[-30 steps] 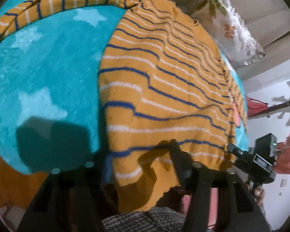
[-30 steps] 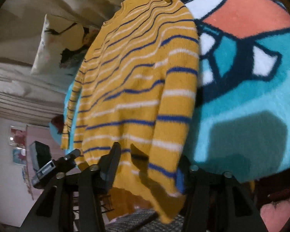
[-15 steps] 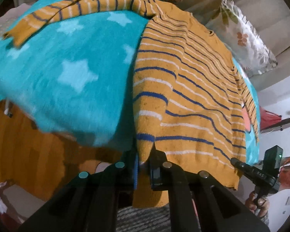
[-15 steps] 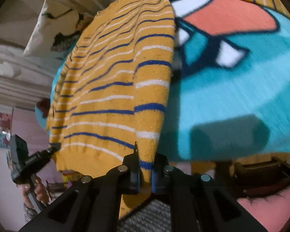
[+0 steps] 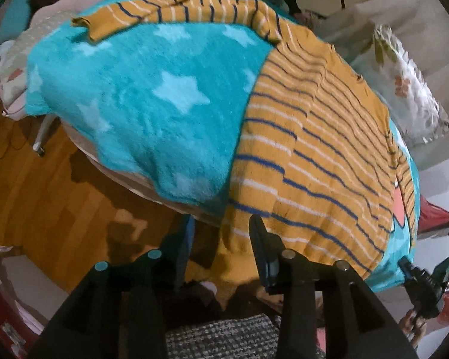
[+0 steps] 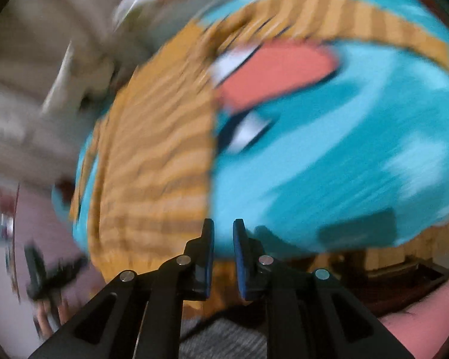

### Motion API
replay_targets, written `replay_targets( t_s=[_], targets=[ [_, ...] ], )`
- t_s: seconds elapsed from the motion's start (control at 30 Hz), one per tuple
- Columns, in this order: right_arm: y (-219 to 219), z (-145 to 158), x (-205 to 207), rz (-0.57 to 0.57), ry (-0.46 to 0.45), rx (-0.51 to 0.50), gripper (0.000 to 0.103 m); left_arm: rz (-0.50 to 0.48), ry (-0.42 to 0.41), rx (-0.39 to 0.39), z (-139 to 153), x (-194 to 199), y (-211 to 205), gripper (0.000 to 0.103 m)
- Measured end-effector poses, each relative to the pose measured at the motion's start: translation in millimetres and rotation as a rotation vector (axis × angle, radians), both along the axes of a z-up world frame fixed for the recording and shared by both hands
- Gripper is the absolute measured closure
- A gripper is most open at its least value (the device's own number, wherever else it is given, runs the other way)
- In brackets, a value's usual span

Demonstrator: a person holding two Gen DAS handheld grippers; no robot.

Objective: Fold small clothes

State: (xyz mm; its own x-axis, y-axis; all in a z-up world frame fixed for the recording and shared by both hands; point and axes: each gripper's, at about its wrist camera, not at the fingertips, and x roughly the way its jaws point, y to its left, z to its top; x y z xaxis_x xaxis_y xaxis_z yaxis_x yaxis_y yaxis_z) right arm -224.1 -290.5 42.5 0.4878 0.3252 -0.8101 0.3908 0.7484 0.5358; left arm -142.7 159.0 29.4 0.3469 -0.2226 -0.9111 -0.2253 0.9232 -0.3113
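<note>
A mustard sweater [image 5: 308, 155] with blue and white stripes lies flat on a teal star blanket [image 5: 152, 104], one sleeve [image 5: 170, 12] stretched out to the far left. My left gripper [image 5: 221, 233] hangs at the sweater's near hem; its jaws are opening and the pads press on nothing. The right wrist view is blurred by motion. There the sweater [image 6: 155, 164] lies left of my right gripper [image 6: 223, 233], whose jaws are opening by a narrow gap with only the blanket [image 6: 329, 149] seen through it.
A flowered pillow [image 5: 404, 83] and pale bedding lie beyond the sweater. Wooden floor [image 5: 45, 194] shows below the blanket's near edge. The other gripper [image 5: 425, 275], held by a hand, appears at the lower right of the left wrist view.
Both grippers closed on the sweater's near hem corners, then let go. Both have drawn back, so more blanket and floor show. The right view has become blurred.
</note>
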Motion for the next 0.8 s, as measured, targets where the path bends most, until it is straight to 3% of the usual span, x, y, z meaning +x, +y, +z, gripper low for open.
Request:
replay_targets(
  t_s=[0.13,0.27,0.53,0.57,0.6,0.7,0.8],
  targets=[
    [-82,4,-13,-0.254,-0.026,-0.047,0.066,0.002,-0.021,0.002,11,1,-7,0.062],
    [-143,-15,-15,-0.447,-0.040,0.057,0.065,-0.009,-0.042,0.000,22,4,-21,0.059],
    [-191,-28,15,-0.645,-0.070,0.103,0.065,-0.014,-0.066,0.000,43,10,-41,0.052],
    [-200,-31,19,-0.657,-0.062,0.104,0.069,-0.011,-0.067,0.002,43,11,-41,0.051],
    [-204,-33,23,-0.669,-0.055,0.113,0.095,-0.006,-0.067,0.004,43,12,-42,0.051],
    [-221,-37,25,-0.698,-0.056,0.163,0.097,0.006,-0.065,0.007,44,14,-40,0.051],
    [-241,-15,24,-0.699,-0.070,0.048,0.097,0.043,-0.084,0.013,49,11,-31,0.051]
  ],
)
